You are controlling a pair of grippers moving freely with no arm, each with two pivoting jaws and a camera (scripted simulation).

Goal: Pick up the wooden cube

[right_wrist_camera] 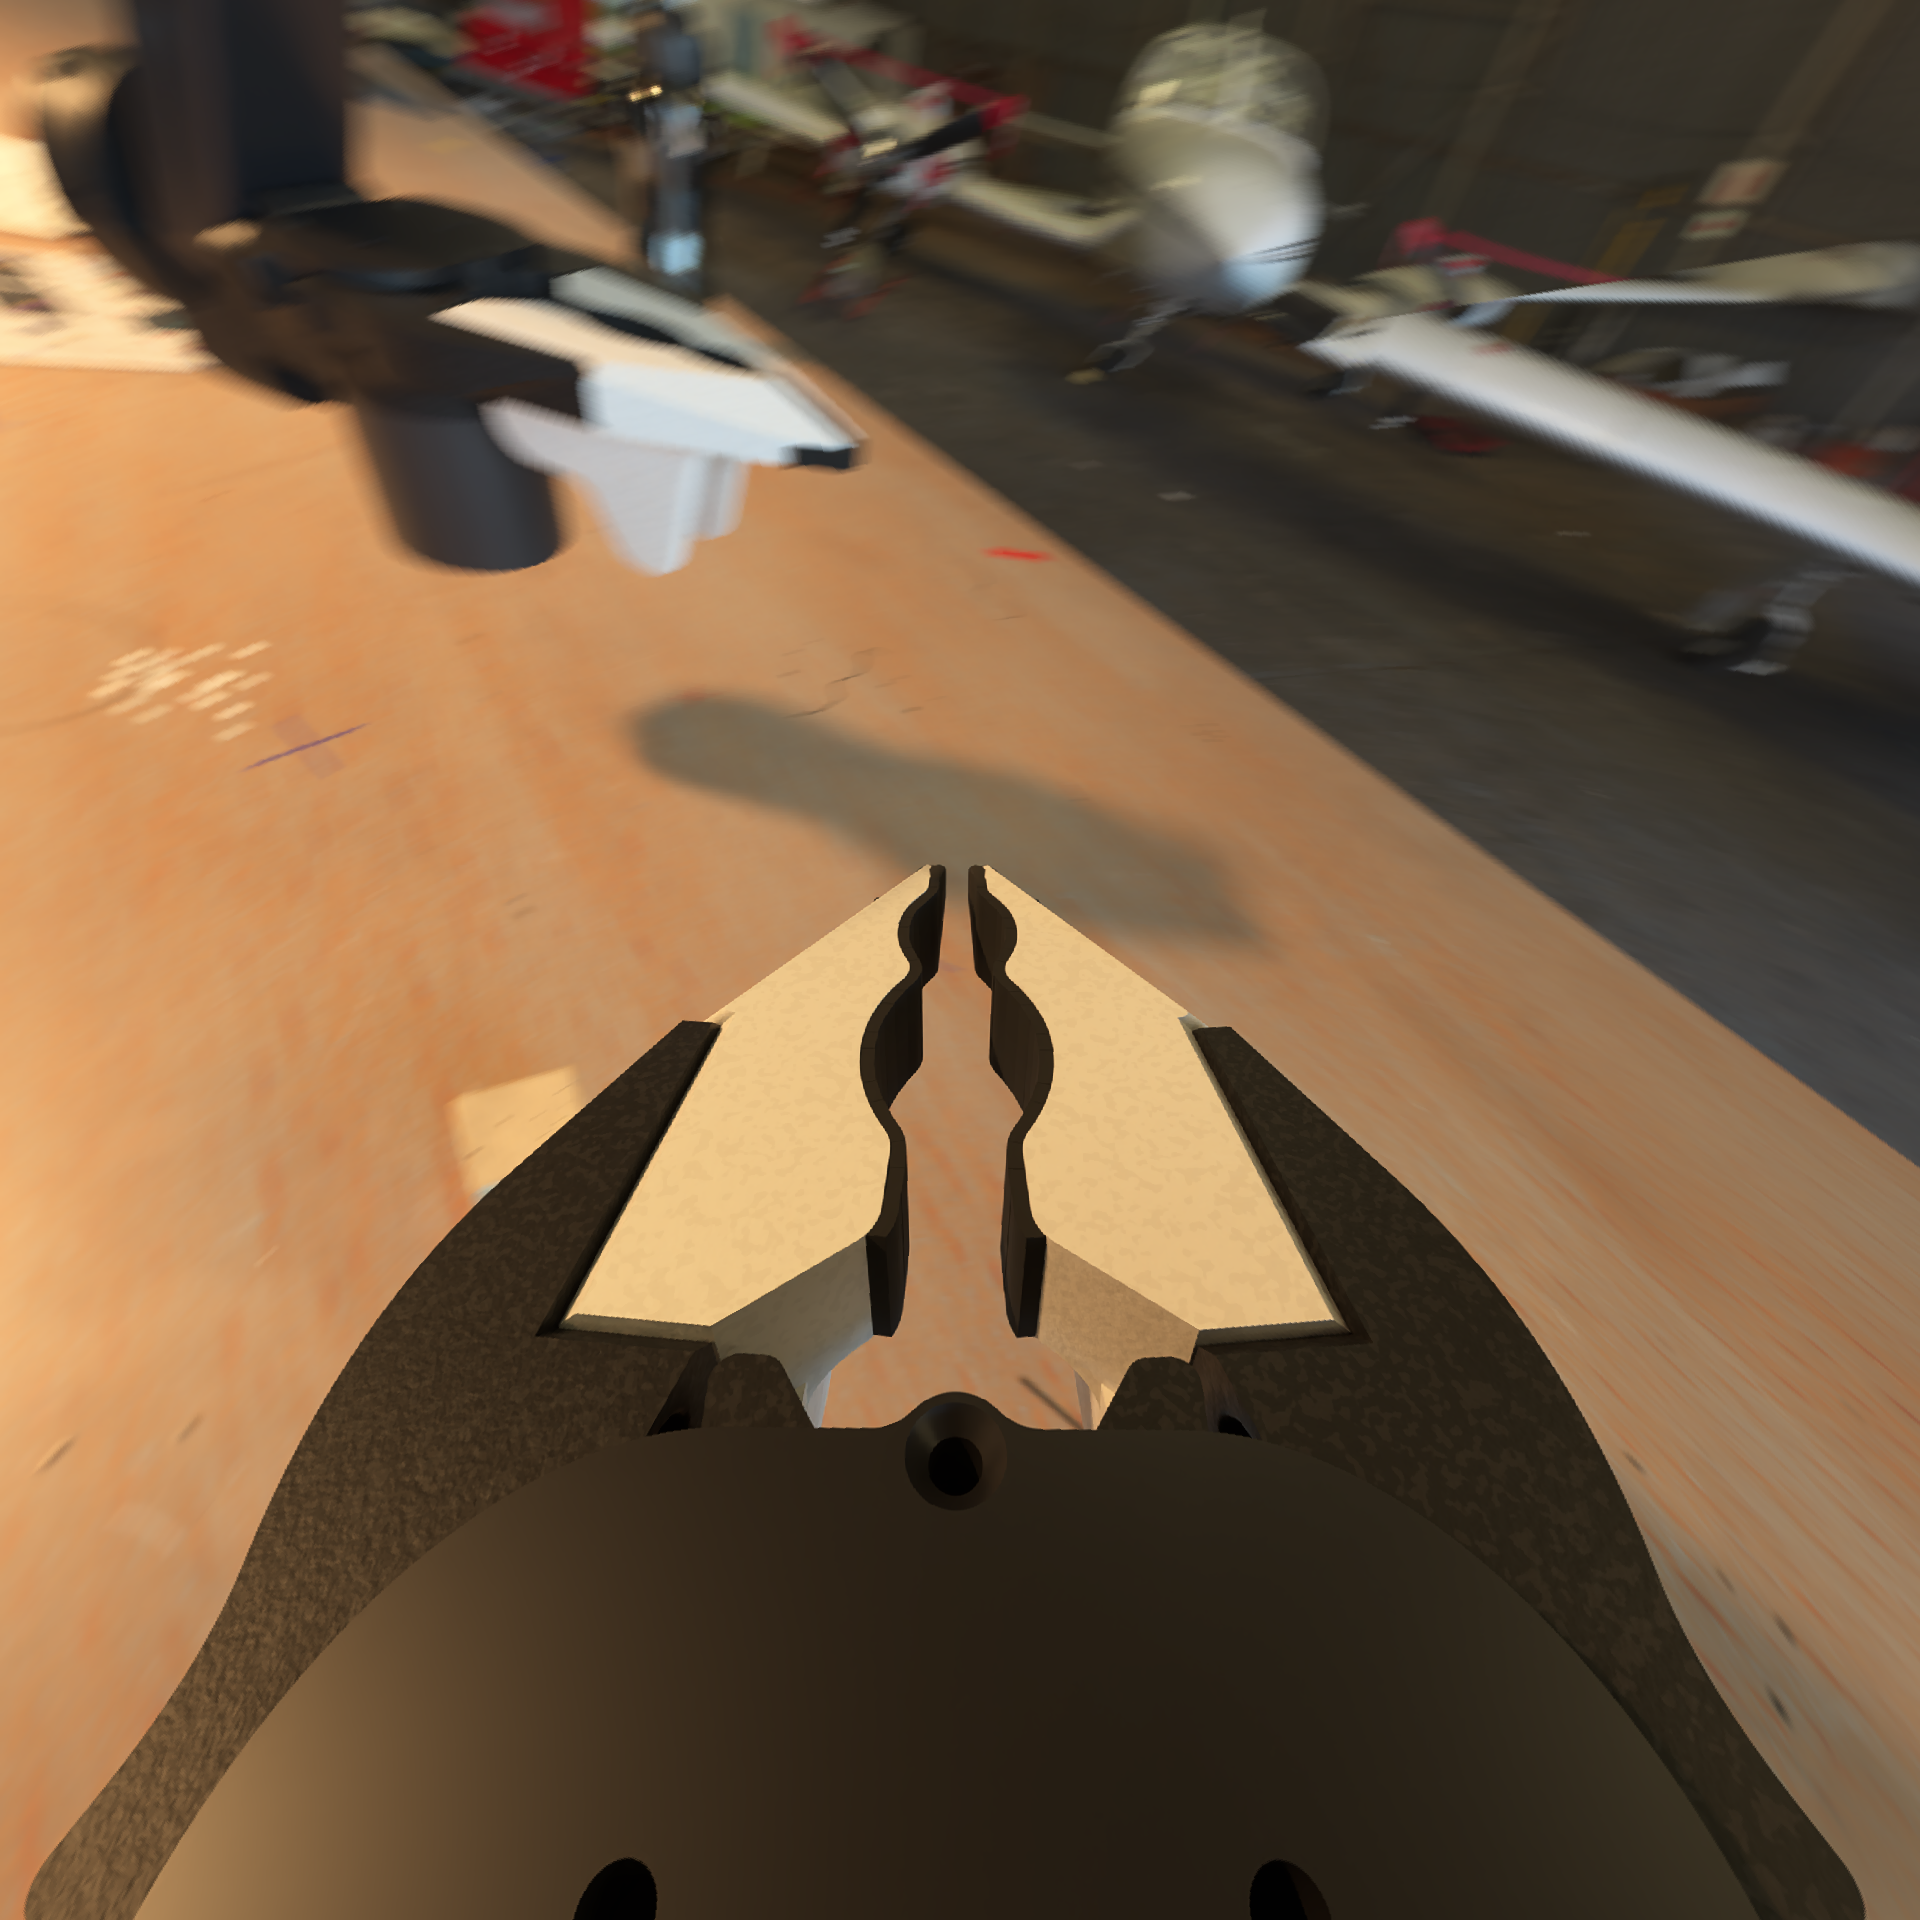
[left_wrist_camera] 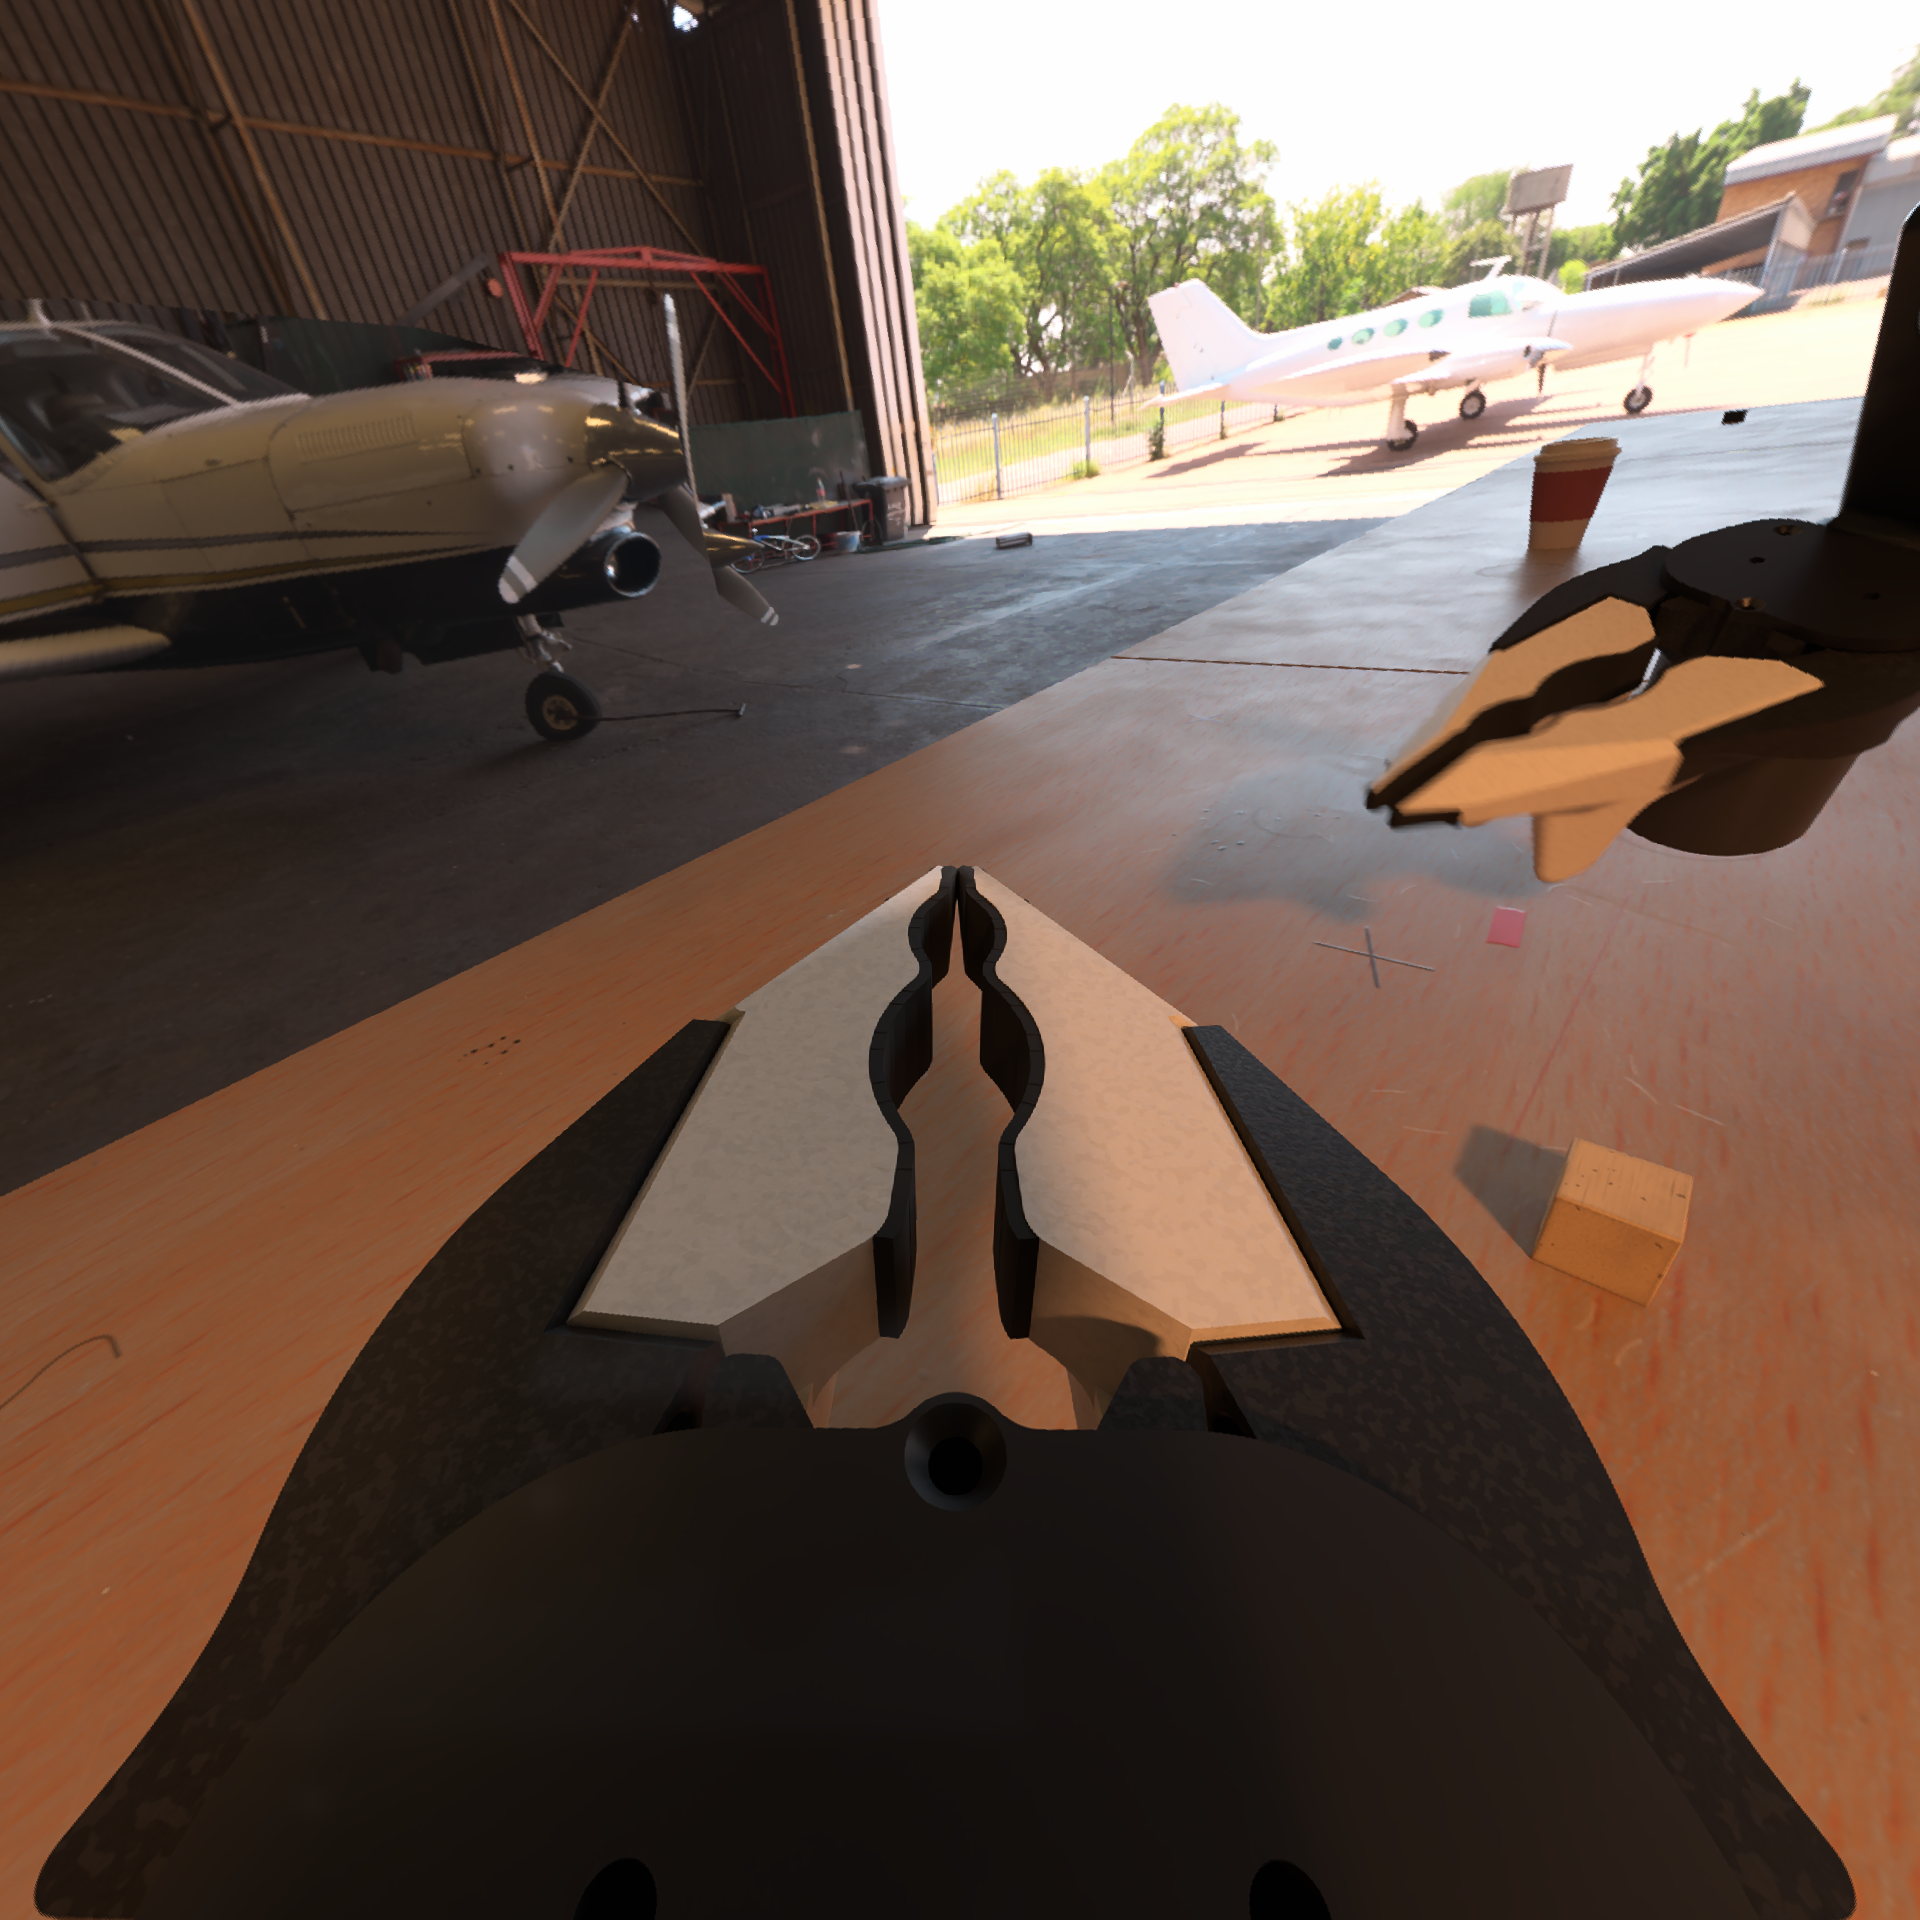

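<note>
The wooden cube [left_wrist_camera: 1612, 1218], pale and small, sits on the orange wooden table [left_wrist_camera: 1195, 748] to the right of my left gripper [left_wrist_camera: 956, 873]. That gripper is shut and empty, hovering over the table. My right gripper [left_wrist_camera: 1387, 805] floats beyond the cube at the upper right, tips pointing left. In the blurred right wrist view my right gripper [right_wrist_camera: 957, 873] holds nothing, its jaws a hair apart. The cube [right_wrist_camera: 514, 1122] shows low on the left, partly hidden behind its left finger. The left gripper [right_wrist_camera: 831, 452] hangs at the upper left.
A red and white paper cup [left_wrist_camera: 1569, 490] stands far back on the table. A small pink patch [left_wrist_camera: 1505, 926] and a drawn cross [left_wrist_camera: 1374, 956] mark the surface beyond the cube. The table's edge [right_wrist_camera: 1247, 748] runs diagonally, with dark hangar floor and aircraft past it.
</note>
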